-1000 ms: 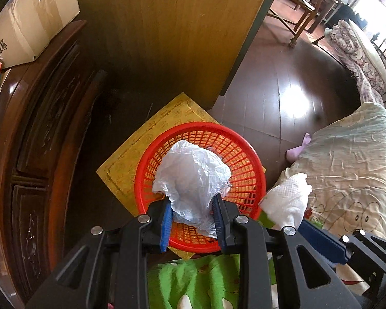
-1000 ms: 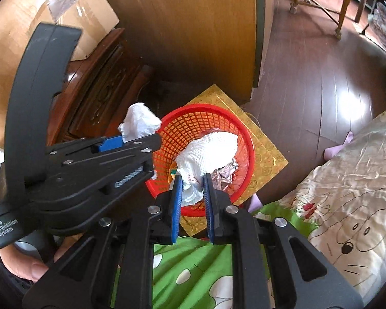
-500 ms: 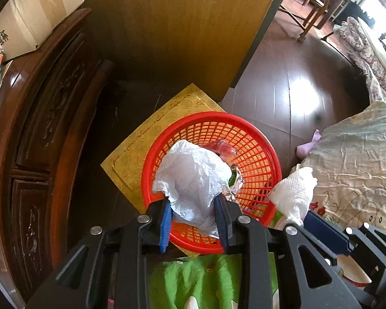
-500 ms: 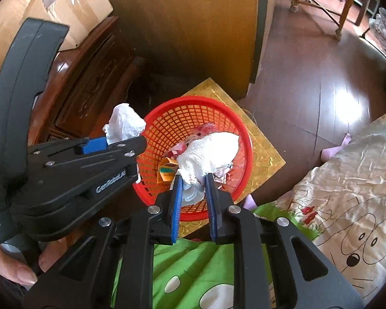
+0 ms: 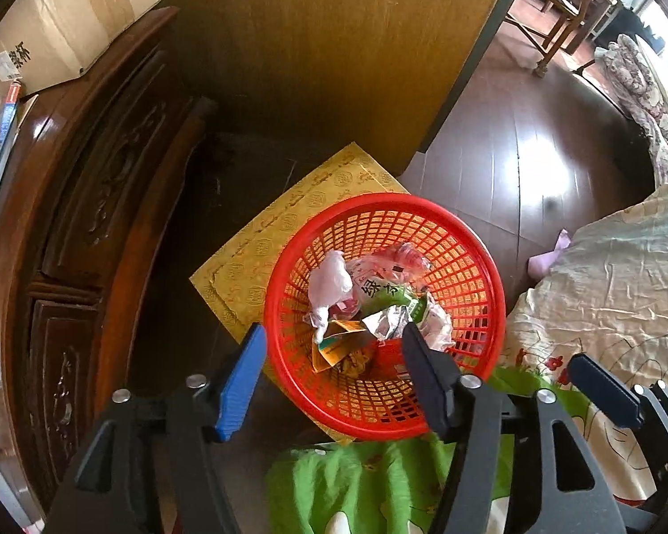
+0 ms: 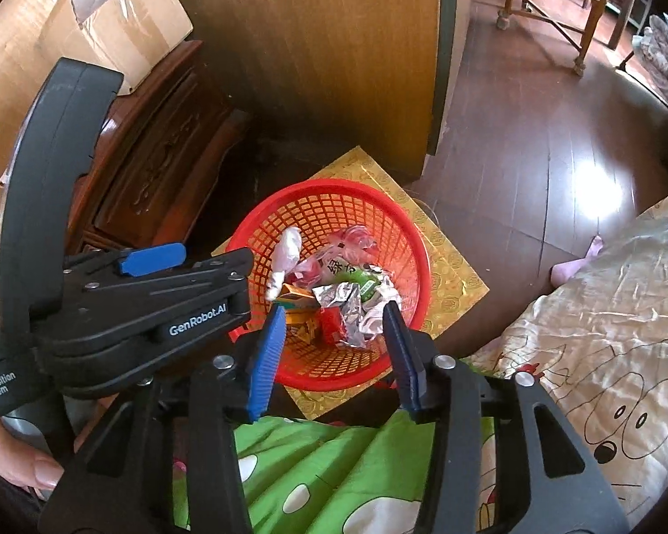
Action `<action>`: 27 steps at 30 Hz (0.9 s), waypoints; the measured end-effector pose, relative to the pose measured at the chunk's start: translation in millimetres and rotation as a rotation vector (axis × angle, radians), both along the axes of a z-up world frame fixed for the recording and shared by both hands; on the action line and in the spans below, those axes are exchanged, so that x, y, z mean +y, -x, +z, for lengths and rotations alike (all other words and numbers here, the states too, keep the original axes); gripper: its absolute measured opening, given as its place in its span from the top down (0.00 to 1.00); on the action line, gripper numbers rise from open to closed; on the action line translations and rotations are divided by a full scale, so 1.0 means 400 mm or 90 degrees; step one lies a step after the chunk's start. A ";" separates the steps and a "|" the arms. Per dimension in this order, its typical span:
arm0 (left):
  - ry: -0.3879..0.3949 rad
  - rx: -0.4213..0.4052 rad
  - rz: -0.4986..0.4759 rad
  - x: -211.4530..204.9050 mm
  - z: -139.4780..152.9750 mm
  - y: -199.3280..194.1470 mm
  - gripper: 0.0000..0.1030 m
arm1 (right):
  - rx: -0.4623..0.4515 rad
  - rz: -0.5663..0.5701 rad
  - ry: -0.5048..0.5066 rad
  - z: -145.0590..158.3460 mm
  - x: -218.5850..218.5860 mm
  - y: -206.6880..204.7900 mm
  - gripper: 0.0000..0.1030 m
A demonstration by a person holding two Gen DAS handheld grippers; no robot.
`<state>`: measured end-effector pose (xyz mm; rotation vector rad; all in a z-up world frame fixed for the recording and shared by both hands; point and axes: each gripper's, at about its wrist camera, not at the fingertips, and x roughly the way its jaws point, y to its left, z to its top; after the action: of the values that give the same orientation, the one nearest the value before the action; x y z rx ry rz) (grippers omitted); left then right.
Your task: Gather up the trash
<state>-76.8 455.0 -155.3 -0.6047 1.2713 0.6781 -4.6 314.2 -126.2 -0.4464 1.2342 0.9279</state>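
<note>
A red mesh basket [image 5: 467, 240] [image 6: 405, 227] stands on a yellow mat [image 5: 262, 240] [image 6: 454, 267] on the dark floor. In it lie a crumpled white wad [image 5: 329, 282] [image 6: 285, 253], a green wrapper [image 5: 387, 296] [image 6: 360, 280], silver foil [image 5: 387, 322] [image 6: 340, 298] and an orange carton [image 5: 338, 349] [image 6: 296, 305]. My left gripper [image 5: 334, 356] is open and empty above the basket's near rim. My right gripper [image 6: 334, 333] is open and empty above the basket too. The left gripper's body [image 6: 133, 298] shows at the left of the right wrist view.
A dark carved wooden cabinet [image 5: 80, 222] [image 6: 156, 142] stands left, with cardboard boxes [image 5: 67, 22] [image 6: 111, 18] on it. A wooden panel [image 5: 334, 44] rises behind the basket. A cream quilt [image 5: 610, 293] [image 6: 601, 333] and green cloth [image 5: 356, 480] [image 6: 325, 480] lie near.
Both grippers have opened and let go of their white crumpled wads, which have dropped into the basket. Both have shifted a little over the basket.
</note>
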 end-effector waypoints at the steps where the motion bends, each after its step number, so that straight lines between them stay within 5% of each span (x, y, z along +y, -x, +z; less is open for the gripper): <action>1: -0.002 0.001 0.001 0.000 0.001 0.000 0.37 | -0.001 -0.003 0.003 0.000 -0.003 -0.002 0.51; 8: -0.021 0.001 0.004 -0.002 0.029 0.006 0.32 | -0.012 -0.028 0.016 0.000 -0.018 -0.010 0.40; 27: -0.059 0.003 0.012 -0.021 0.103 0.039 0.29 | -0.003 -0.043 0.047 0.003 -0.065 -0.004 0.31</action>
<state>-92.3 446.5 -114.0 -0.5400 1.2337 0.7499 -3.1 288.3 -124.9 -0.4628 1.2749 0.8248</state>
